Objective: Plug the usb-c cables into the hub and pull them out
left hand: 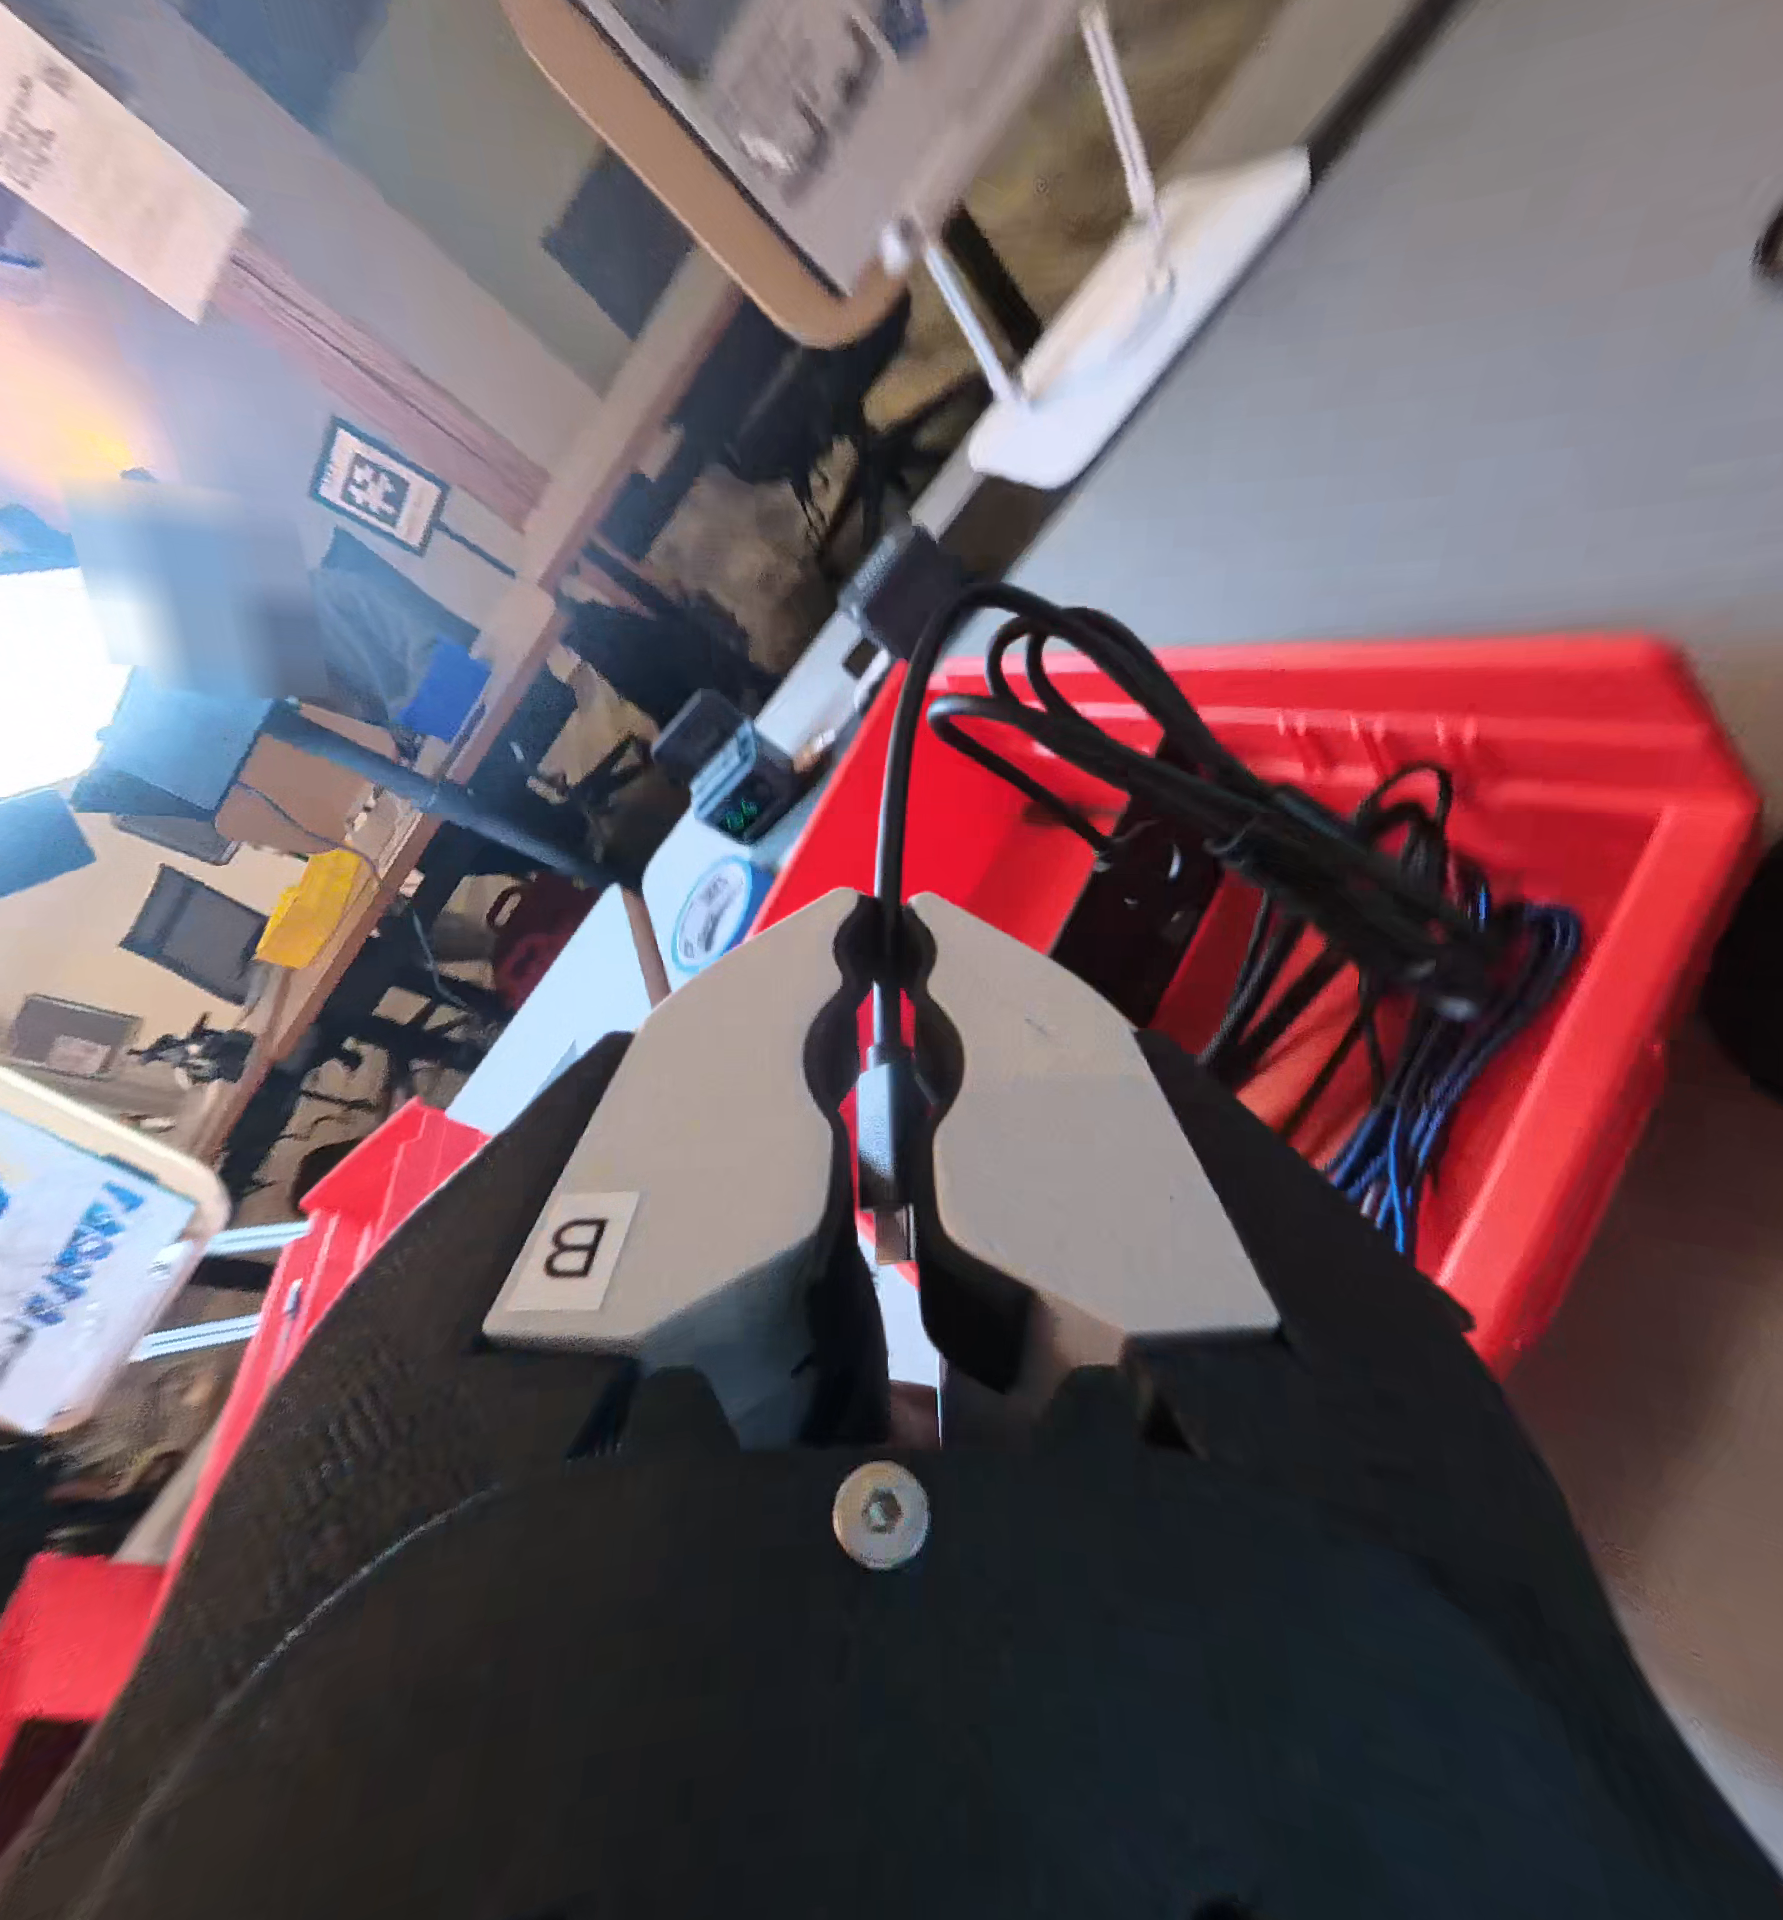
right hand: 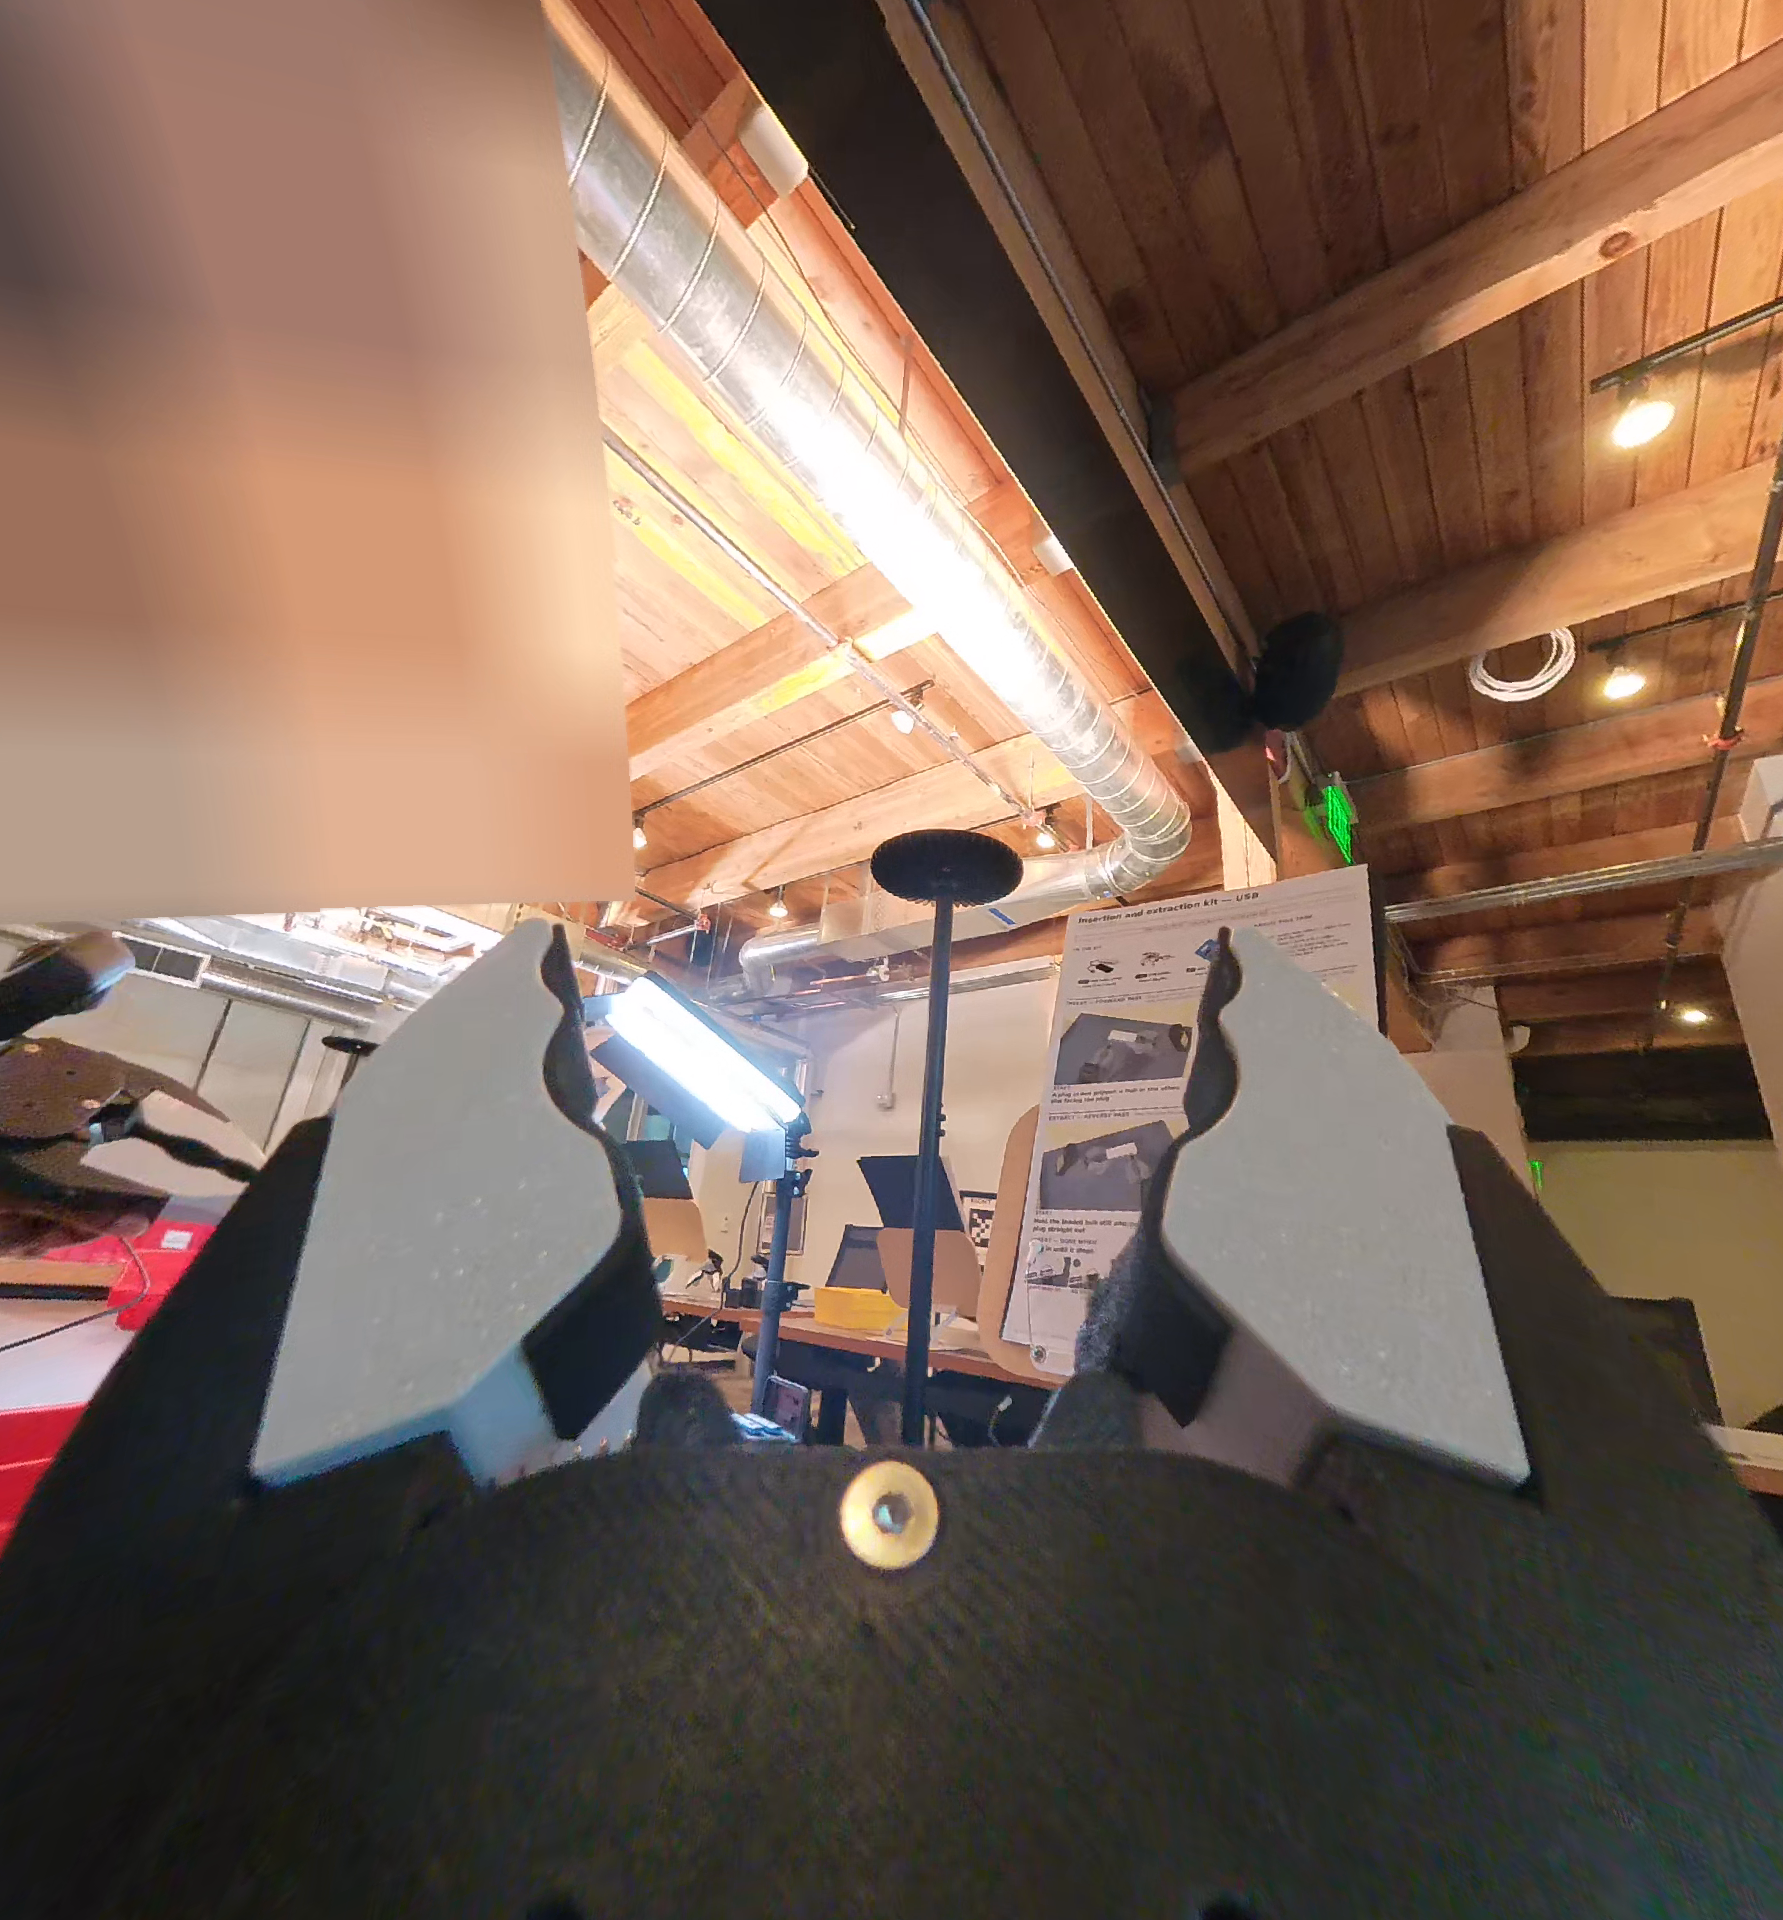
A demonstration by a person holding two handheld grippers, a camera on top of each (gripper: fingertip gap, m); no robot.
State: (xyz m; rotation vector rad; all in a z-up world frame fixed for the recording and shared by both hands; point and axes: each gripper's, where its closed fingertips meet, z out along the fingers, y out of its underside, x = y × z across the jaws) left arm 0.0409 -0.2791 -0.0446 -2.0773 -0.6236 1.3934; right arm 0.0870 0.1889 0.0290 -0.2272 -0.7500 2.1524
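Only the left wrist view shows the work area: the left gripper (left hand: 885, 914), with grey padded fingers (left hand: 721, 1132), is closed on a thin black usb-c cable (left hand: 892, 790), its dark plug (left hand: 882, 1132) lying back between the fingers with the metal tip toward the camera. The cable arcs up and over into a red plastic bin (left hand: 1614, 1039) on the grey table (left hand: 1489, 416), joining a tangle of black and blue cables (left hand: 1406, 935). A silver hub (left hand: 830, 681) lies just beyond the bin's far rim. The view is rolled sideways. The right wrist view shows the right gripper (right hand: 887, 945) tilted upward toward the wooden plank ceiling (right hand: 1386, 208), its jaws wide apart and holding nothing.
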